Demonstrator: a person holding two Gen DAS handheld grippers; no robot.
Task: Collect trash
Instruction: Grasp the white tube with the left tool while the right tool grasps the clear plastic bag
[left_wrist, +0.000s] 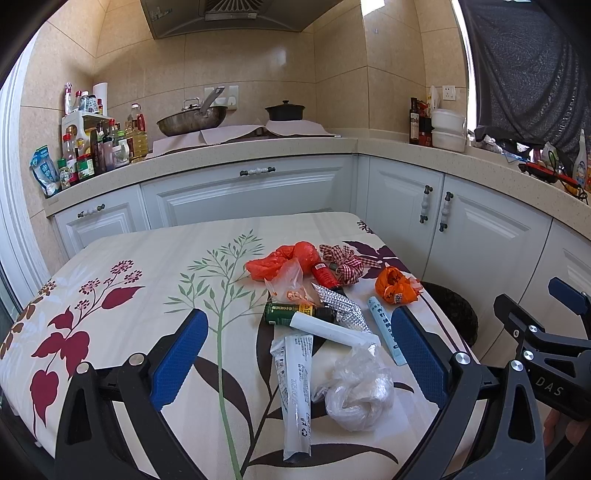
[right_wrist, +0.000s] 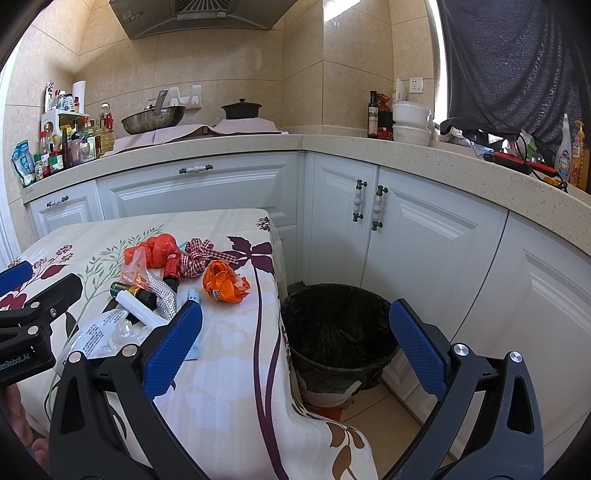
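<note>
Much trash (left_wrist: 325, 321) beyond left gripper (left_wrist: 299, 354)

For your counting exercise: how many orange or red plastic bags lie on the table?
2. One red-orange bag at the pile's far end; one crumpled orange bag near the edge by the bin. Others may be hidden.

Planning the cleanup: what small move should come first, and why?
Probably lower the left tongs onto the crumpled clear plastic. They are open and empty, it lies nearest between them, and the lined bin stands open beside the table.
</note>
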